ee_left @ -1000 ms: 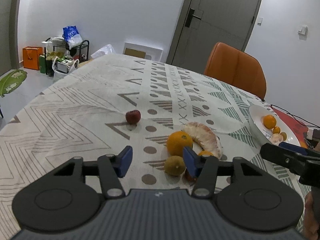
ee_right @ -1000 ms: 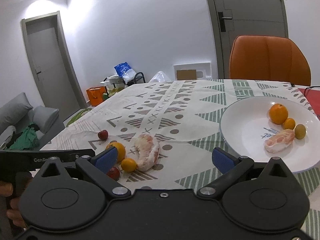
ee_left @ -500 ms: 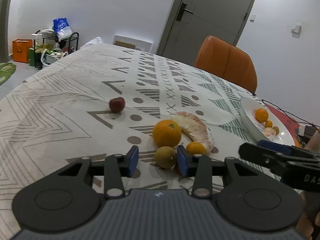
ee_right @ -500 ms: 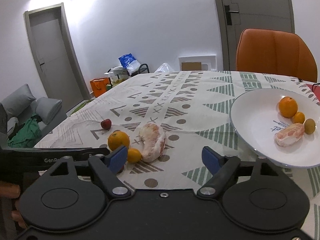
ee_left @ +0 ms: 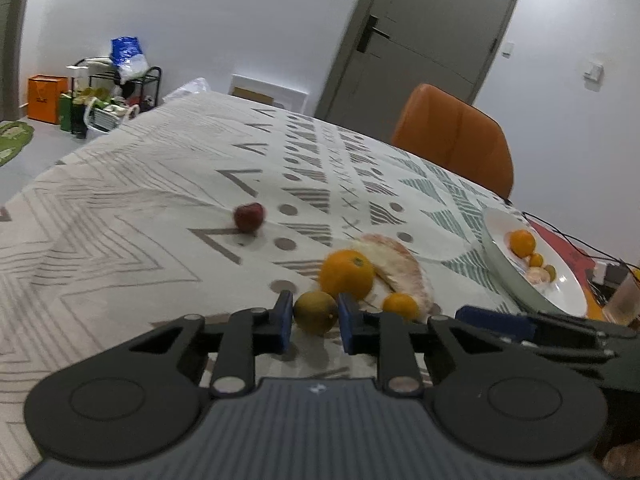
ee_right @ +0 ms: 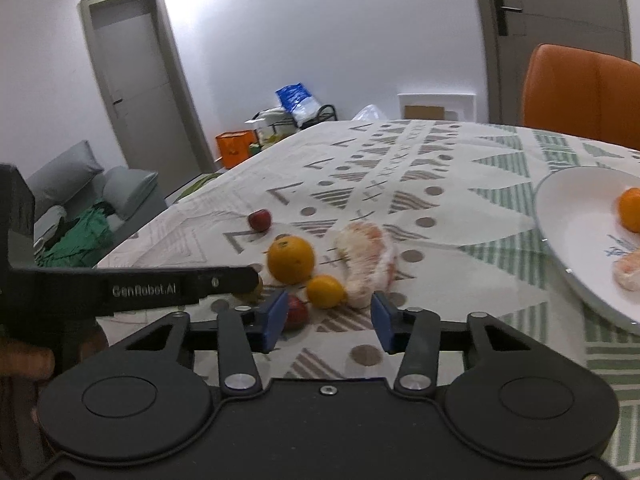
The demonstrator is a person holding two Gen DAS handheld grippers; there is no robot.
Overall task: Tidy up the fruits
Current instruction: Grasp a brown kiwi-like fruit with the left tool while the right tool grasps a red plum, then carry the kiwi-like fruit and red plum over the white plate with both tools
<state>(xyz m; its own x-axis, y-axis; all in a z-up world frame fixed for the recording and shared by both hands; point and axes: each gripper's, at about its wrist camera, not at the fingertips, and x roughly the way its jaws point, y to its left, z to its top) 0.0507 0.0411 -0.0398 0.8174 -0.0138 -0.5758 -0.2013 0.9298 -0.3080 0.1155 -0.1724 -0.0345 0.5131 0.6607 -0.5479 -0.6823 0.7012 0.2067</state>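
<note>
Two grippers work a loose cluster of fruit on the patterned tablecloth [ee_left: 120, 216]. Going left to right, we see a small dark red fruit [ee_left: 249, 217] sitting alone, well apart from the rest. Next, our left gripper [ee_left: 314, 320] has its blue pads pinched onto a dull green-brown round fruit [ee_left: 315, 312]. Just behind it sits a big glossy orange [ee_left: 347, 274], touching a pale, peeled pomelo wedge [ee_left: 400, 264], with a small tangerine [ee_left: 401, 306] in front. Our right gripper [ee_right: 327, 318] is closing its jaws near that tangerine and a small red fruit [ee_right: 297, 312]; the pads touch nothing yet. Far right, a white plate [ee_left: 504, 268] holds an orange, two little fruits and a peeled piece.
</note>
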